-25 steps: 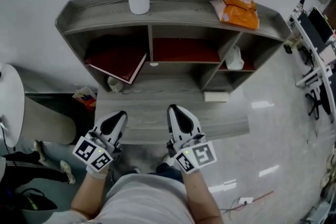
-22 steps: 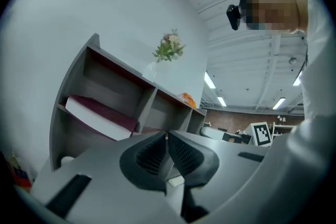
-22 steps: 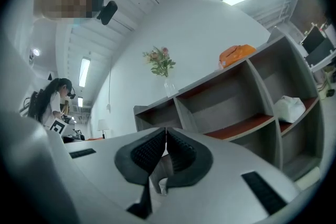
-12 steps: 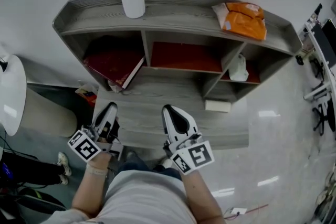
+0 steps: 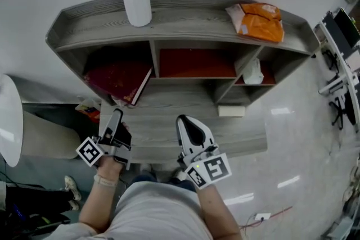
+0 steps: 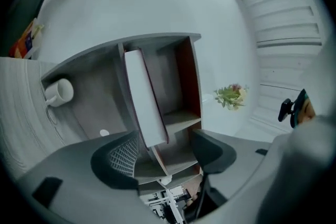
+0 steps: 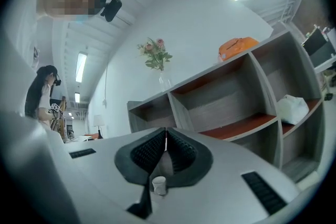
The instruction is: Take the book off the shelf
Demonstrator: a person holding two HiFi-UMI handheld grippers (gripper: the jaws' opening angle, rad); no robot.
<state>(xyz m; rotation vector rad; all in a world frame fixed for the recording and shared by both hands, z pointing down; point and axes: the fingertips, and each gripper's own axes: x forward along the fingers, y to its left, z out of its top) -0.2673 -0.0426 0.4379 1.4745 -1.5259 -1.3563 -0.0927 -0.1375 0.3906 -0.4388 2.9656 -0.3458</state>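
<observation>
A dark red book (image 5: 116,77) leans tilted in the left compartment of the grey shelf (image 5: 185,22); its white page edge (image 6: 145,97) faces my left gripper. My left gripper (image 5: 116,117), rolled on its side, hovers just in front of the book's lower corner. Its jaws are opening (image 6: 165,152); the book's lower end lies in line with the gap, and the pads do not press on it. My right gripper (image 5: 188,125) hangs over the desk board, shut and empty (image 7: 166,147).
On the shelf top stand a white vase with flowers (image 5: 136,4) and an orange bag (image 5: 256,15). A white bag (image 5: 253,71) sits in the right compartment, a white box (image 5: 232,111) below it. A white mug (image 6: 59,92) stands beside the book.
My left gripper has moved left and forward toward the book and rolled onto its side. The right gripper has hardly moved.
</observation>
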